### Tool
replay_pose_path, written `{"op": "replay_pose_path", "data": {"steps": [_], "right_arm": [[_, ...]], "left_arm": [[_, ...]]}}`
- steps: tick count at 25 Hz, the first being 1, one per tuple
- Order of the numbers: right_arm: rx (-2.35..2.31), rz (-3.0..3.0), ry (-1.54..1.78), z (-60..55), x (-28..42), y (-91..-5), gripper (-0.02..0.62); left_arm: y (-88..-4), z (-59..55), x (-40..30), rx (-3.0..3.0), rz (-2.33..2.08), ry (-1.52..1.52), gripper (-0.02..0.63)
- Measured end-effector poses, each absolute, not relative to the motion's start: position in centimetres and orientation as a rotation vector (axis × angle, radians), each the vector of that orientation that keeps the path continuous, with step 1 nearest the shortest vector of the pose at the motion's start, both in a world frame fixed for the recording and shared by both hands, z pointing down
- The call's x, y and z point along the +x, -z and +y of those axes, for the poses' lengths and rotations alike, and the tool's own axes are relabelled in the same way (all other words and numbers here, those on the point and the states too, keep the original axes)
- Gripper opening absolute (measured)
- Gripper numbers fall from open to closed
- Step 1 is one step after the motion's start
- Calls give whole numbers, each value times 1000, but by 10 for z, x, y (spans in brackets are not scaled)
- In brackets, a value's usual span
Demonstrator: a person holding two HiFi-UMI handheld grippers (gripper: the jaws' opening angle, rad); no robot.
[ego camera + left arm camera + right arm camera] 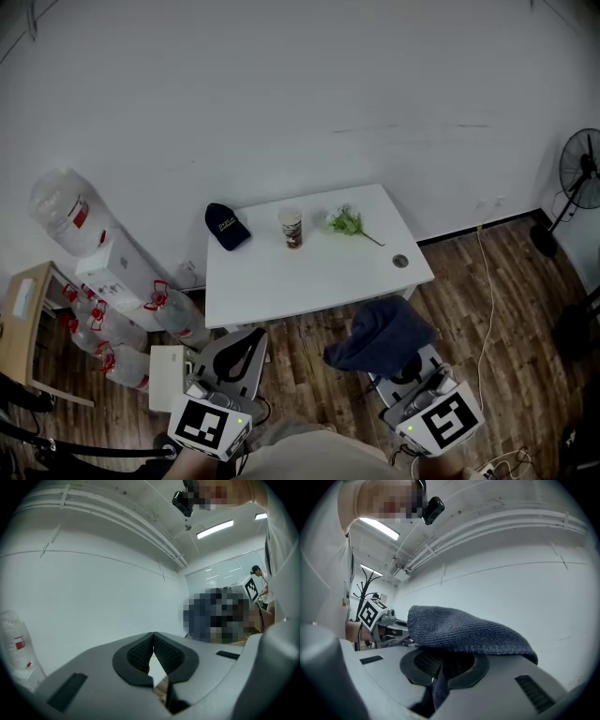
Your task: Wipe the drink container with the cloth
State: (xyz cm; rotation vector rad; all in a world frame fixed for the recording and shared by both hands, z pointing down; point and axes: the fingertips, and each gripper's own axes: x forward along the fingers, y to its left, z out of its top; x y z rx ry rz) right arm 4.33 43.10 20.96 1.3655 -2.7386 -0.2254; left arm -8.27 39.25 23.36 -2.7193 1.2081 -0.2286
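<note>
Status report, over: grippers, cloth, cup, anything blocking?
Left gripper jaws shut, empty. Right gripper jaws shut on cloth. Paper cup upright on table, untouched, both grippers short of it. Cap and green sprig flank it, apart; front approach open.

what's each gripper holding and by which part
The right gripper pinches the blue cloth by a fold caught between its jaws, and the rest drapes over the top. The left gripper is shut on nothing.

White table (319, 281) seen from above, twelve o'clock toward the wall. Drink container (292, 228) stands upright at twelve; dark cap (226, 226) at ten, green sprig (349, 222) at one, small round object (400, 261) at three. Off the table, left gripper (242, 349) at seven; right gripper (409, 371) at five, draped with a blue cloth (382, 336).
</note>
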Motion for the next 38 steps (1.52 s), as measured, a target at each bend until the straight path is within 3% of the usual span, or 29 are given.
{"op": "replay_pose_path", "data": {"steps": [9, 10, 11, 12, 25, 38], "right_arm": [[1393, -2701, 163, 417, 63, -221, 44], [1394, -2693, 156, 414, 65, -224, 44], [1394, -2688, 150, 411, 65, -227, 44], [1392, -2684, 144, 409, 65, -230, 44], [1371, -2644, 112, 337, 42, -257, 44], [1330, -2600, 20, 162, 2, -280, 44]], "left_arm": [[-233, 375, -79, -2707, 1308, 160, 22], [-233, 371, -79, -2680, 1325, 153, 86], [-235, 367, -78, -2652, 1331, 156, 210], [-235, 364, -75, -2636, 1338, 153, 285], [-270, 288, -103, -2656, 1360, 129, 291], [-281, 113, -133, -2734, 1335, 150, 291]]}}
